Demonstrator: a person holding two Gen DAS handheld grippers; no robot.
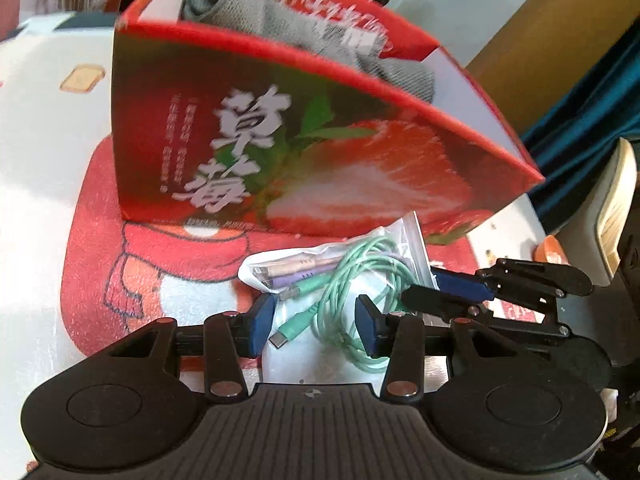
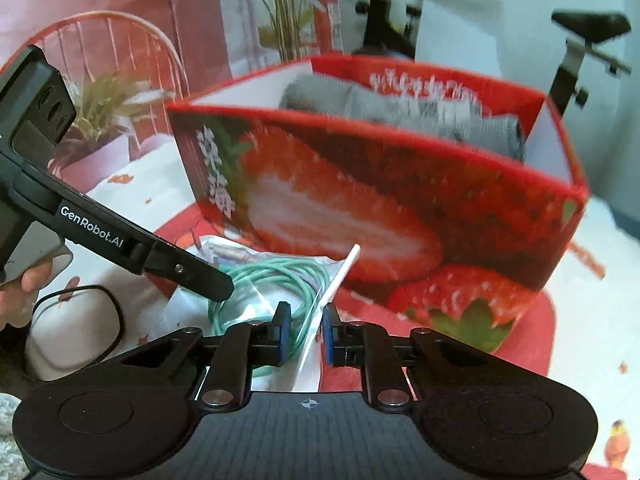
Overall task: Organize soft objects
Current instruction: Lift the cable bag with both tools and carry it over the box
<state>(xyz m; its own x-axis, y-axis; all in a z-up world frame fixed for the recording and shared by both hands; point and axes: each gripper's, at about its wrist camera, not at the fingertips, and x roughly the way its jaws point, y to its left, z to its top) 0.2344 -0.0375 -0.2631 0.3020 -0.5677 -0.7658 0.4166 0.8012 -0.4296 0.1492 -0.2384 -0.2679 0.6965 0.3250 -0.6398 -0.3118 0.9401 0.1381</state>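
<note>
A clear zip bag point(image 1: 320, 272) of coiled cables, with a mint green cable point(image 1: 352, 288) on top, lies on the printed cloth in front of a red strawberry box point(image 1: 280, 152). A grey knitted cloth point(image 1: 256, 12) lies inside the box. My left gripper point(image 1: 316, 328) is open, its blue pads on either side of the bag and green cable. My right gripper point(image 2: 306, 330) is partly open around the bag's right edge point(image 2: 320, 312); its fingers point(image 1: 460, 286) show at the bag's right in the left wrist view. The box point(image 2: 380, 216) and grey cloth point(image 2: 440, 120) show in the right wrist view.
The printed red and white cloth point(image 1: 52, 168) covers the surface. A black looped cord point(image 2: 104, 320) lies at the left in the right wrist view. An exercise bike point(image 2: 580, 48) and a plant poster point(image 2: 280, 8) stand behind the box.
</note>
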